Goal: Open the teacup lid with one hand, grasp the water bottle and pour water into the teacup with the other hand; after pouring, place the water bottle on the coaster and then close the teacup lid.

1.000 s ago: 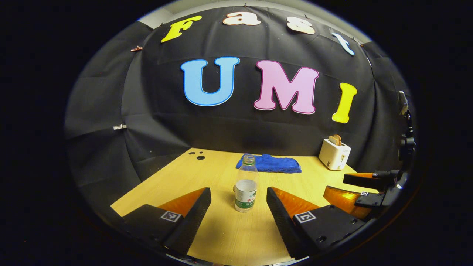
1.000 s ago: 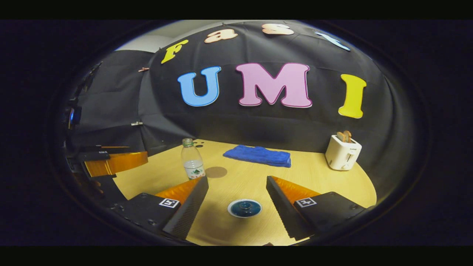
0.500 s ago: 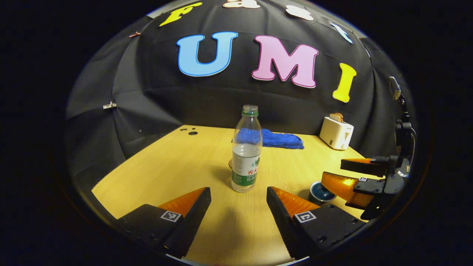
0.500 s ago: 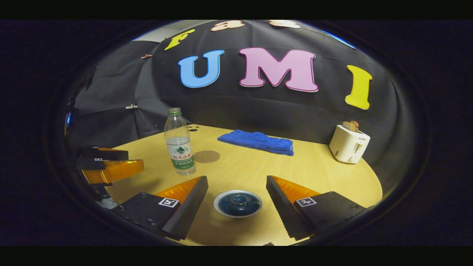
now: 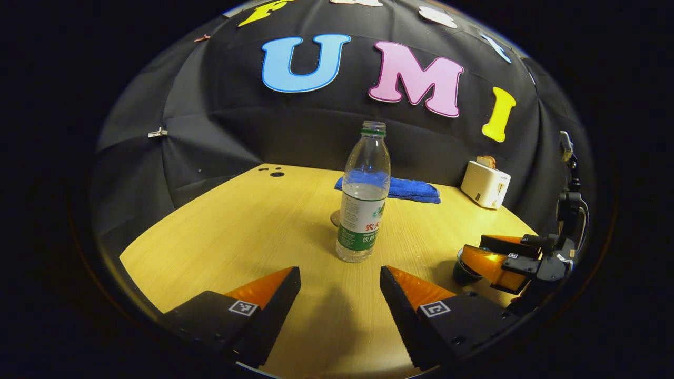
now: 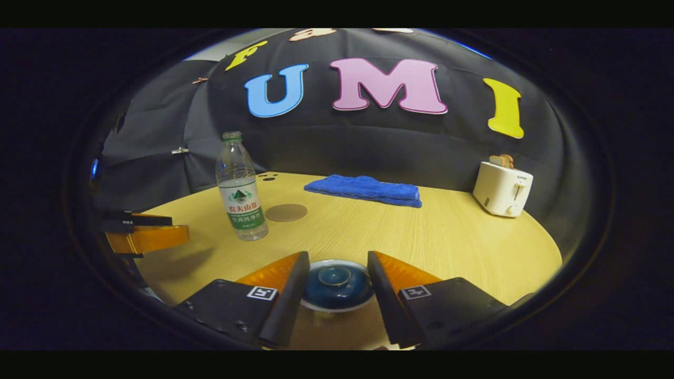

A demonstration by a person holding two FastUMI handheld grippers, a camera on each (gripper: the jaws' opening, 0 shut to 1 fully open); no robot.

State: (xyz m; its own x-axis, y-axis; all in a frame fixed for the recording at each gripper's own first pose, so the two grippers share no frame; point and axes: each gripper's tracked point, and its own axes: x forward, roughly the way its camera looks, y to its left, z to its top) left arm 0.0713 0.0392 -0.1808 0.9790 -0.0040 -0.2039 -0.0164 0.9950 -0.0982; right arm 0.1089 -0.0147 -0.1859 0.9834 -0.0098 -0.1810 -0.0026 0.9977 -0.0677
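Note:
A clear, uncapped water bottle (image 5: pixel 363 210) with a green label stands upright on the wooden table (image 5: pixel 221 226), partly filled. My left gripper (image 5: pixel 339 281) is open just short of it, with the bottle centred beyond the fingertips. The round brown coaster (image 6: pixel 286 212) lies just behind and right of the bottle (image 6: pixel 239 195). The teacup with its dark blue lid (image 6: pixel 336 284) sits between the fingers of my right gripper (image 6: pixel 337 259), which is partly narrowed and flanks the lid without gripping its knob. In the left gripper view, the right gripper (image 5: pixel 500 258) hovers over the teacup (image 5: pixel 462 268).
A folded blue cloth (image 6: pixel 366 189) lies at the back of the table (image 6: pixel 447 237), and a white toaster (image 6: pixel 503 188) with bread stands at the back right. My left gripper (image 6: pixel 142 234) shows at the left edge of the right gripper view.
Both grippers came forward and lower. The bottle looms larger before the left gripper. The right gripper reached the teacup and its fingers narrowed around the lid.

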